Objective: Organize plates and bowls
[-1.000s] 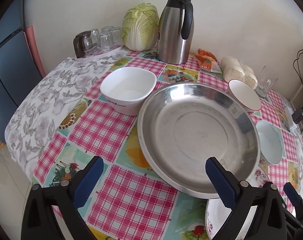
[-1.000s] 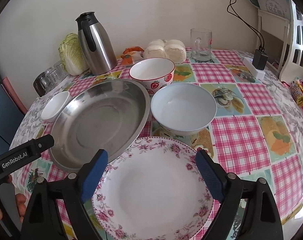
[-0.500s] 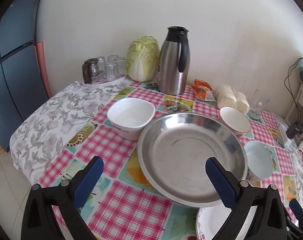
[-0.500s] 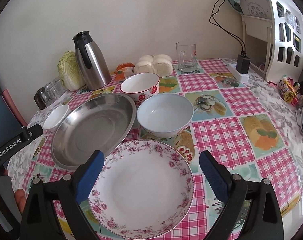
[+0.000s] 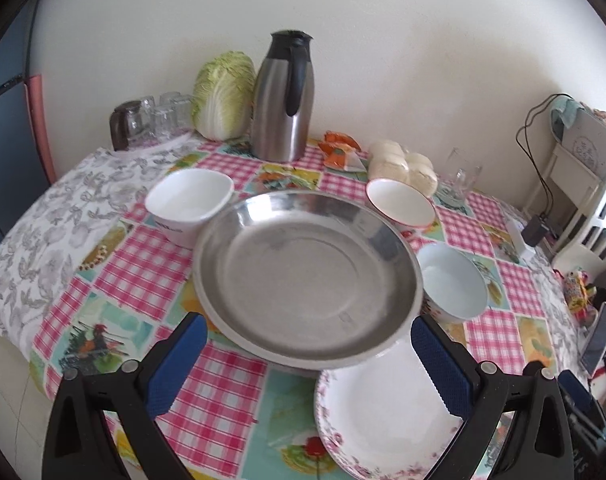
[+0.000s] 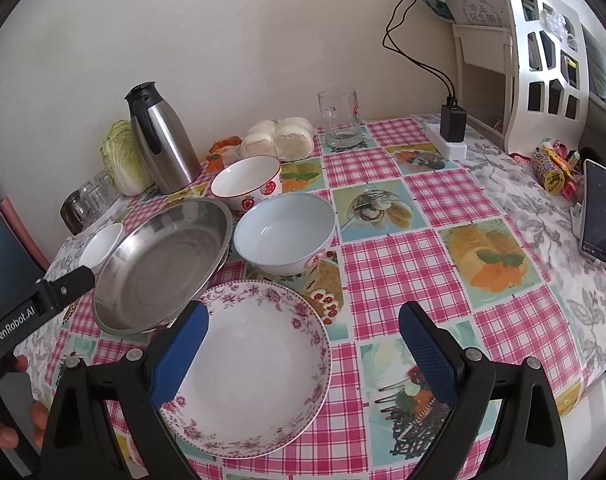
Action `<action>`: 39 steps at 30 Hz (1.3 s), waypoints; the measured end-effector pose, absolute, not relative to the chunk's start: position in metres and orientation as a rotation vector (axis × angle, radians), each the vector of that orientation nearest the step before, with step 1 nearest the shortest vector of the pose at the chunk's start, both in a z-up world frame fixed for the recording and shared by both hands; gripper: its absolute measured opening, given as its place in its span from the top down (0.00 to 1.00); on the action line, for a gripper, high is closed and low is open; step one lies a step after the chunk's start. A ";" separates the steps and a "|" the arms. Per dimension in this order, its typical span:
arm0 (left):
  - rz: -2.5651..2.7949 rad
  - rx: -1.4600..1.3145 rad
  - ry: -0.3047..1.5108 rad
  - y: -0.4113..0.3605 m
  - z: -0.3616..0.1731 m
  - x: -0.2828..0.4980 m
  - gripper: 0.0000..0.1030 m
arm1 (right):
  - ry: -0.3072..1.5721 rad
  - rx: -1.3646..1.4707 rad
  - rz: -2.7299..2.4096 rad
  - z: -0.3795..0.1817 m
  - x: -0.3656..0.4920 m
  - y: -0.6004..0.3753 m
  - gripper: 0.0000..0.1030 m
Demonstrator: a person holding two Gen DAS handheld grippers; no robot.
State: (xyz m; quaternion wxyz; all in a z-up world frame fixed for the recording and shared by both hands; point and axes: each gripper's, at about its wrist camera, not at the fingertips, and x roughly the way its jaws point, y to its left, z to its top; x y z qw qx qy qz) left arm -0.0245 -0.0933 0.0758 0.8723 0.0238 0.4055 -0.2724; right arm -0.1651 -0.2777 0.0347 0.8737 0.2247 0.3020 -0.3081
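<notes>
The table (image 6: 403, 256) fills the middle of both views, covered with a pink checked cloth with food pictures. The largest dish is the steel pan (image 5: 307, 280), in the centre of the left wrist view and at the middle left of the right wrist view. Its near rim lies over the edge of the flowered plate (image 6: 255, 368), which is in the lower centre of the right wrist view and in the lower right of the left wrist view.

Just beside the pan, on its right in the right wrist view, stands the pale blue bowl (image 6: 285, 232). Behind it, near the steel jug (image 5: 281, 96), is the bowl with strawberries (image 6: 247, 182). The small white bowl (image 5: 189, 204) stands at the pan's upper left edge in the left wrist view; I cannot tell if they touch. In the upper part are also a cabbage (image 5: 223, 96), a glass mug (image 6: 341, 120) and a pack of white buns (image 6: 279, 140).

The left tongs (image 5: 307, 364) are spread wide at the bottom of the left wrist view, above the near rim of the pan, pinching nothing. The right tongs (image 6: 303, 356) are also spread wide, above the flowered plate, and nothing is between them.
</notes>
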 end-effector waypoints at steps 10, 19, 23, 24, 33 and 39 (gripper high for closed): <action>-0.552 0.018 1.039 -0.108 0.048 -0.027 0.01 | 0.664 0.549 -0.671 0.022 -0.183 -0.303 0.07; -0.547 0.088 1.178 -0.122 0.015 -0.028 0.11 | 0.772 0.569 -0.607 -0.008 -0.166 -0.301 0.07; -0.533 0.099 1.233 -0.125 0.000 -0.025 0.11 | 0.808 0.582 -0.584 -0.019 -0.159 -0.299 0.08; -0.526 0.105 1.241 -0.126 -0.003 -0.024 0.12 | 0.810 0.592 -0.581 -0.021 -0.159 -0.299 0.08; -0.487 0.133 1.300 -0.128 -0.025 -0.016 0.19 | 0.853 0.692 -0.552 -0.040 -0.156 -0.306 0.36; -0.502 0.114 1.275 -0.134 -0.023 -0.015 0.43 | 0.847 0.743 -0.552 -0.048 -0.157 -0.311 0.62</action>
